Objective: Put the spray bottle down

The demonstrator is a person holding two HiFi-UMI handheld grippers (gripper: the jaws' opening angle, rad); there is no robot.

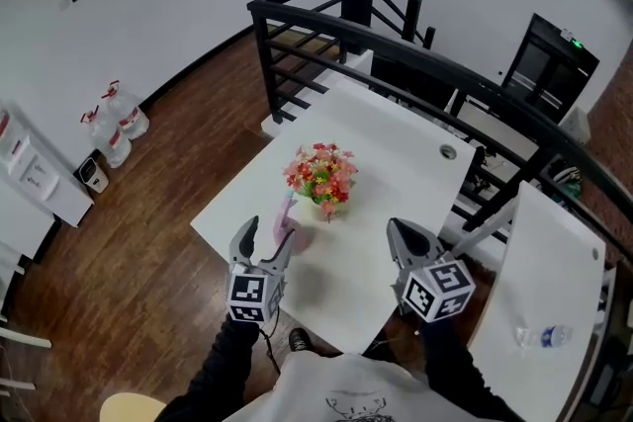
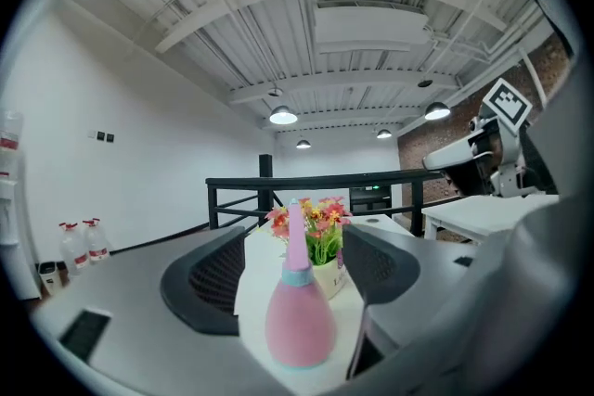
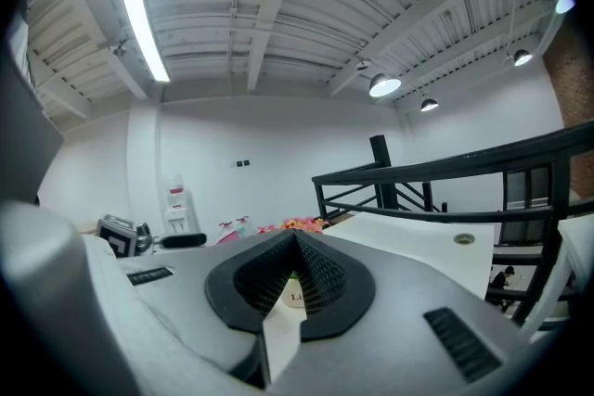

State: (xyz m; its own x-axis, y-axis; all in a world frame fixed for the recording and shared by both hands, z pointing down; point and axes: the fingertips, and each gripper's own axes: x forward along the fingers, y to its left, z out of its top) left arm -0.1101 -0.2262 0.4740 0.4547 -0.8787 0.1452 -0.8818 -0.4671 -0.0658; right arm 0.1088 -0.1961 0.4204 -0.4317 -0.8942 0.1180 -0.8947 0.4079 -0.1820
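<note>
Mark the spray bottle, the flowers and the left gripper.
spray bottle [image 2: 299, 329], left gripper view, on its pink body.
flowers [image 1: 321, 173], head view, on the blossoms.
left gripper [image 1: 268, 234], head view, midway between its fingertips.

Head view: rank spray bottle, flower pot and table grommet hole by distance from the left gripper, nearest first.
1. pink spray bottle: stands on the table between the open jaws of the left gripper, not gripped.
2. flower pot: just beyond the bottle, mid-table.
3. grommet hole: far right part of the table, clearly farthest.
</note>
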